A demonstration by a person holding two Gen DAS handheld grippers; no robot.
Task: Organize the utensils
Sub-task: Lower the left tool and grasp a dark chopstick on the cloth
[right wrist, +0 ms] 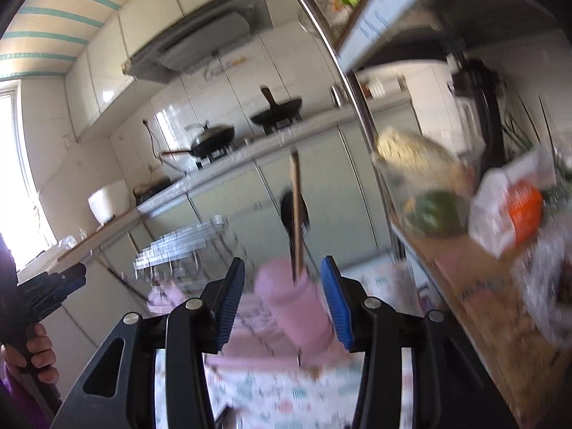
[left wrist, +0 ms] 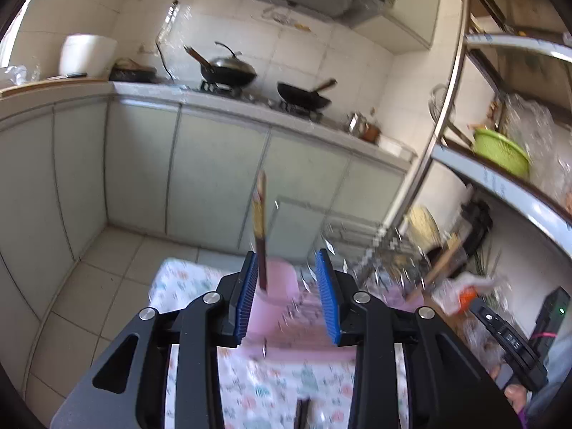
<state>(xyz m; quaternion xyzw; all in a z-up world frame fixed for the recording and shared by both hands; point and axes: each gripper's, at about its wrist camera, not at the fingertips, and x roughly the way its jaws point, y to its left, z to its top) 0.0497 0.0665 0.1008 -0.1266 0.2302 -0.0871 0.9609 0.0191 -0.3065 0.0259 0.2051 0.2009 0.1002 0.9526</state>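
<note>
Chopsticks [left wrist: 260, 228] stand upright in a pink holder [left wrist: 282, 282] that sits on a worktop [left wrist: 282, 393] covered with a patterned cloth, toward its far edge. A black spoon [right wrist: 292, 211] rises from the same holder in the right wrist view. Left hand-held gripper [left wrist: 290, 295] has its blue pads apart, the chopsticks just beside the left pad; whether they touch is too blurred to tell. Right hand-held gripper [right wrist: 282, 302] also stands with its jaws apart, the holder between them with a gap on each side. A wire rack [right wrist: 182, 246] stands beside the holder.
</note>
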